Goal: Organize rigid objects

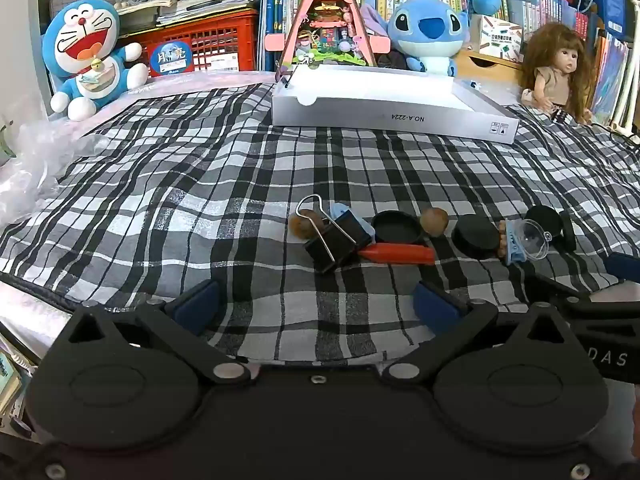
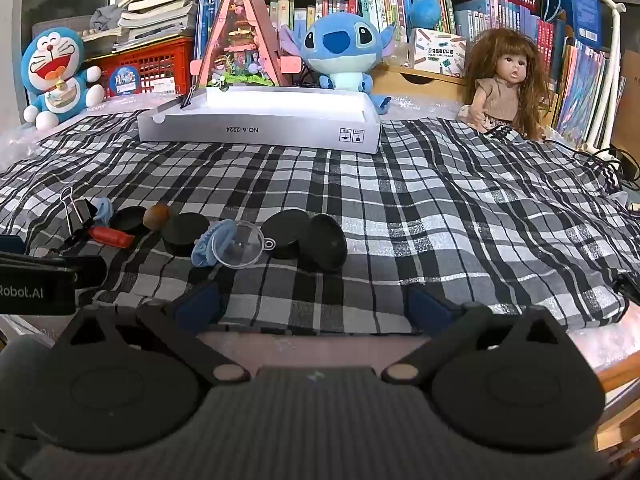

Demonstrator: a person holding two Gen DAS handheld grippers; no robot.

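Observation:
Small objects lie in a row on the plaid cloth: a black binder clip (image 1: 336, 240) (image 2: 78, 216), a red crayon-like piece (image 1: 400, 254) (image 2: 112, 237), brown nuts (image 1: 434, 221) (image 2: 157, 216), black round lids (image 1: 476, 237) (image 2: 185, 233), and a clear half-dome on a blue piece (image 1: 530, 240) (image 2: 236, 245). A grey open box (image 1: 384, 114) (image 2: 260, 128) sits behind them. My left gripper (image 1: 316, 304) is open, empty, just short of the clip. My right gripper (image 2: 312, 304) is open and empty, near the cloth's front edge, before the lids.
Plush toys (image 1: 86, 56) (image 2: 344, 52), a doll (image 2: 504, 84), a triangular model house (image 1: 330, 20), red crates and bookshelves line the back. Crinkled plastic (image 1: 36, 168) lies at the left. The cloth's right part (image 2: 500, 220) is bare.

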